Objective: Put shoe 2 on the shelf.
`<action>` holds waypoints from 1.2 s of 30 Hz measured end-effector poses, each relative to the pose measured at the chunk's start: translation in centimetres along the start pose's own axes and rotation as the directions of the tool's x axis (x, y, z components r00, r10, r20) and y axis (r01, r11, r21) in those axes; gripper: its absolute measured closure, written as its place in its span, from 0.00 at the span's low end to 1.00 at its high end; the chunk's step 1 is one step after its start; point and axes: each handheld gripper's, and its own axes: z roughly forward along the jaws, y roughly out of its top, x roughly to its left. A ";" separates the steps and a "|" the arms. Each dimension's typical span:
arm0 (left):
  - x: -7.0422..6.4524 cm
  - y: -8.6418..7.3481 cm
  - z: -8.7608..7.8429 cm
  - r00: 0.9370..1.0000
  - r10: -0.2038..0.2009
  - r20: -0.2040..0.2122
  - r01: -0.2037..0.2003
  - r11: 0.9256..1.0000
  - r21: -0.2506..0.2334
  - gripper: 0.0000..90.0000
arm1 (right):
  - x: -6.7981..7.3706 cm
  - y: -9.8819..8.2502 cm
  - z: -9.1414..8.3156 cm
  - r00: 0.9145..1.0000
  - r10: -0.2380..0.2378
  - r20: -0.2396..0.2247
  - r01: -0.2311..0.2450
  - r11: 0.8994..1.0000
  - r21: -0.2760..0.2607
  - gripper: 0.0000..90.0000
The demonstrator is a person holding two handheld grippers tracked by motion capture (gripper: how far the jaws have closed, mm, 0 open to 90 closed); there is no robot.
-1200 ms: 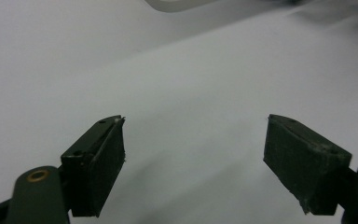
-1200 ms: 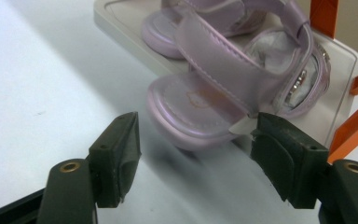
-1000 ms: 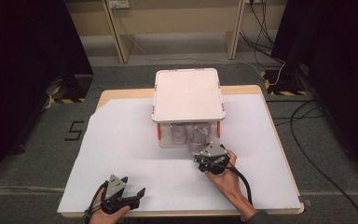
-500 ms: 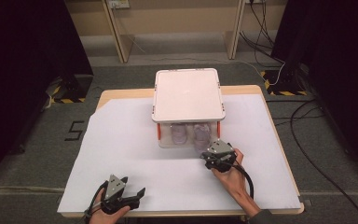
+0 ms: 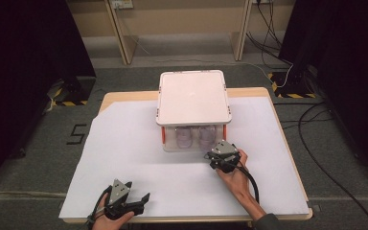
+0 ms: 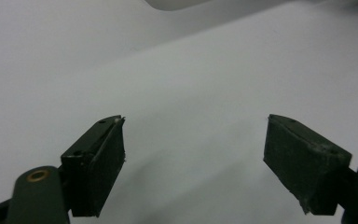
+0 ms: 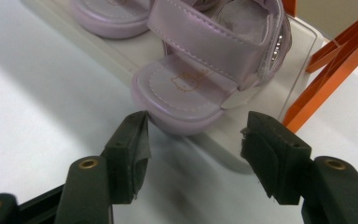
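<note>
Since a second earlier, the right gripper point(image 5: 219, 155) had edged a little to the right along the front of the clear box point(image 5: 193, 143), and its fingers had just been closing in, while the left gripper point(image 5: 133, 199) stayed parked at the near edge of the worktop point(image 5: 115, 143). From the high view, the white lid point(image 5: 193, 97) sat on the box with orange latches point(image 5: 162, 136) at the sides, and two lilac sandals showed through the front wall. In the left gripper view, the fingers point(image 6: 95, 163) stood wide apart over bare white paper, holding nothing. In the right gripper view, the fingers point(image 7: 130, 154) were part-way closed on either side of the toe of the nearer sandal point(image 7: 200, 74), not yet pressing on it; the sandal rested on the box's clear floor beside an orange latch. To do this well, I'd judge the gripper should go a touch further in, so the pads pinch the sole squarely rather than clipping its rounded tip.
</note>
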 end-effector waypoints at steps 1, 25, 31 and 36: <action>0.0 0.0 0.0 1.000 0.001 -0.002 -0.001 1.000 0.001 0.22 | 0.0 0.0 0.1 1.000 0.002 0.006 -0.002 1.000 -0.003 0.48; 0.0 0.0 -0.1 1.000 -0.002 -0.001 0.002 1.000 -0.004 0.22 | -1.0 1.8 1.3 0.997 0.076 -0.001 -0.076 0.997 -0.026 0.47; 0.0 0.0 -0.1 1.000 0.000 0.001 0.000 1.000 -0.003 0.22 | -1.5 1.9 -1.0 0.990 0.118 -0.076 -0.123 0.991 -0.061 0.42; 0.0 0.0 0.0 1.000 0.000 -0.001 0.000 1.000 -0.002 0.22 | -1.3 1.8 -2.6 0.987 0.112 -0.116 -0.122 0.989 -0.084 0.40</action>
